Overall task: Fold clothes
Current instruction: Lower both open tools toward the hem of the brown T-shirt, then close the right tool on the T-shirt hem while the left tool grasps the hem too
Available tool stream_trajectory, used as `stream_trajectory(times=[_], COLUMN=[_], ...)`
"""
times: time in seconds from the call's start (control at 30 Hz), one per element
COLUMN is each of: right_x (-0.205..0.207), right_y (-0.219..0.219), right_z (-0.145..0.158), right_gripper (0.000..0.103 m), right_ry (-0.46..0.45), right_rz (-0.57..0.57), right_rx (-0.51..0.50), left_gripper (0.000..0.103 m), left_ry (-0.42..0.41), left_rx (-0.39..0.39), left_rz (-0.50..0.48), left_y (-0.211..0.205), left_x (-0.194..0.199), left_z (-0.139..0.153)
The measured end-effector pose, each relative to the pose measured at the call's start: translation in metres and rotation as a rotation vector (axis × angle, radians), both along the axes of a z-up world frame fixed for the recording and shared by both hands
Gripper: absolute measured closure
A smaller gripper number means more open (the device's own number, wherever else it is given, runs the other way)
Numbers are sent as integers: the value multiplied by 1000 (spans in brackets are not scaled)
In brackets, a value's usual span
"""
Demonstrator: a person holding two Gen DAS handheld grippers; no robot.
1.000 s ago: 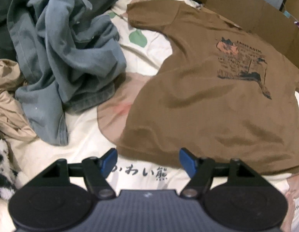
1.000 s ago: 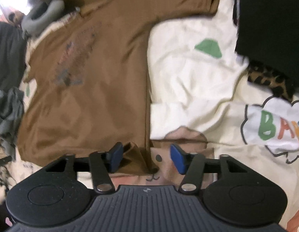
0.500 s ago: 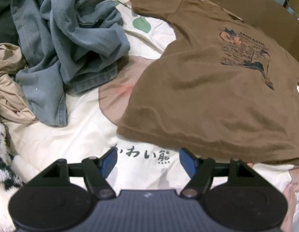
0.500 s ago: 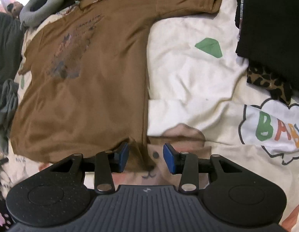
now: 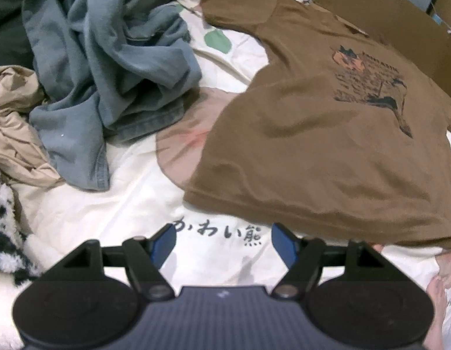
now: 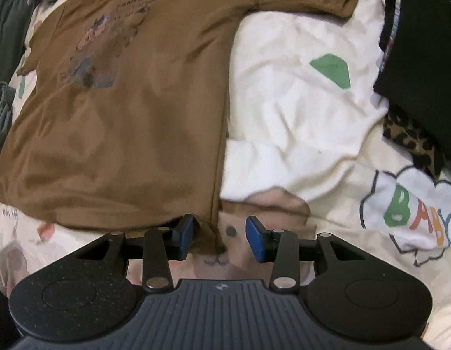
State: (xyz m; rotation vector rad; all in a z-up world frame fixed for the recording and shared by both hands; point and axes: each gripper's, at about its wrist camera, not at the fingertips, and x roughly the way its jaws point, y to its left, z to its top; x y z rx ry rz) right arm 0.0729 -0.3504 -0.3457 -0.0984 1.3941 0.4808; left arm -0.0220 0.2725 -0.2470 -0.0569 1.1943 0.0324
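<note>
A brown T-shirt (image 5: 312, 151) with a dark print on the chest lies spread flat, print up, on a cream cartoon-printed duvet (image 5: 132, 204). My left gripper (image 5: 224, 243) hangs open over bare duvet, just short of the shirt's hem near its left corner, with nothing between the fingers. In the right wrist view the same shirt (image 6: 132, 122) fills the left half. My right gripper (image 6: 219, 237) is at the hem's right corner. Its jaws stand apart, and the corner of cloth lies beside the left pad (image 6: 184, 236); the right pad is over the duvet.
A heap of blue-grey garments (image 5: 108, 67) lies left of the shirt, with beige cloth (image 5: 15, 122) and black-and-white fuzzy fabric (image 5: 3, 233) beyond. Cardboard (image 5: 385, 8) borders the far side. A black garment (image 6: 423, 58) and leopard-print fabric (image 6: 412, 140) lie at the right.
The left gripper has drawn back from the hem, which earlier lay between its fingers. The right gripper's jaws have narrowed a little and it has rolled slightly at the shirt's corner.
</note>
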Motion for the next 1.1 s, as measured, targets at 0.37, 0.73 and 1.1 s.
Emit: stream_trajectory(times=[0.37,0.73,1.1], right_x=[-20,-15,-24], right_y=[3,22,13], right_z=[-4,-1,33], right_gripper=[60,100,101], right_ry=[-58,-78,-141], right_rz=[42,126,116], right_rx=[18,-19,-32], left_gripper=[29,29,30], left_ry=[32,43,47], left_rx=[3,46,130], left_rz=[-30,-37,-31], left_y=[-4,-6,7], left_x=[0,8,26], left_z=[-19,-40,-64])
